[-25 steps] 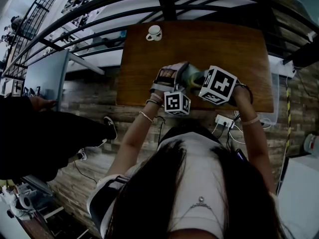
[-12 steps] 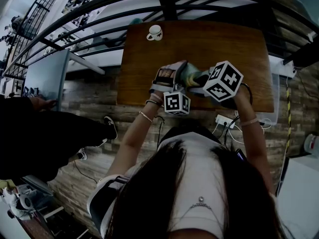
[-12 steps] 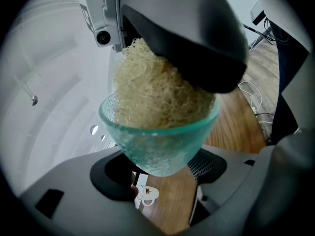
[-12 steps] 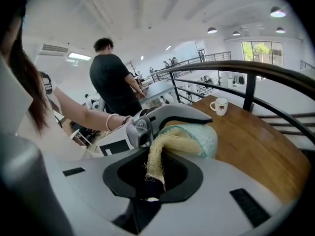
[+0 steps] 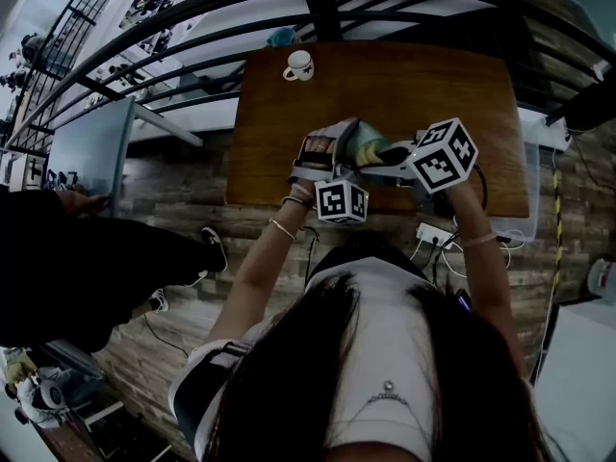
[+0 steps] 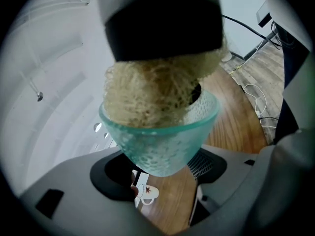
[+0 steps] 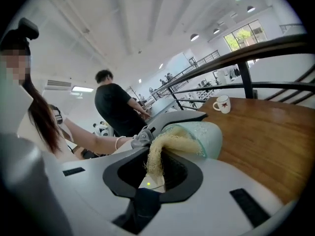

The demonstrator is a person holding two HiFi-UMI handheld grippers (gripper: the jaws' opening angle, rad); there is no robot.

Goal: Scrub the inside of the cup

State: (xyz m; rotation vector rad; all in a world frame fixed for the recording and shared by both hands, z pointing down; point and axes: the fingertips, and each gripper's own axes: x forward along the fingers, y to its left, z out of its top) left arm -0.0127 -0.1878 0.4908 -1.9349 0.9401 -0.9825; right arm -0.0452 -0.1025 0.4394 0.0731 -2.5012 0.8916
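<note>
Table: a brown wood table (image 5: 404, 85), bare but for a white mug (image 5: 298, 64) near its far left corner.
Room: a plank floor (image 5: 183, 176) lies around the table. A dark curved rail (image 7: 266, 50) runs just past the far edge, under a white ceiling (image 7: 123, 23). A person (image 5: 87, 258) in black stands off to my left, beside a grey panel (image 5: 91, 152).
Cup: the pale green glass cup (image 6: 162, 141) is held up over the near part of the table. It lies on its side with the mouth turned toward my right hand.
Left gripper: my left gripper (image 6: 160, 173) is clamped on the cup's base end, a jaw on each side.
Right gripper: my right gripper (image 7: 157, 173) pinches a straw-coloured scrubber (image 7: 165, 149). Its fibres fill the cup's mouth and spill over the rim.
Edges: the near table edge lies under my wrists. A white power strip (image 5: 435, 234) lies on the floor just below it.
Open room: the middle and the whole right half of the table are bare wood. The mug is well apart from the cup. The rail closes off the far side.
</note>
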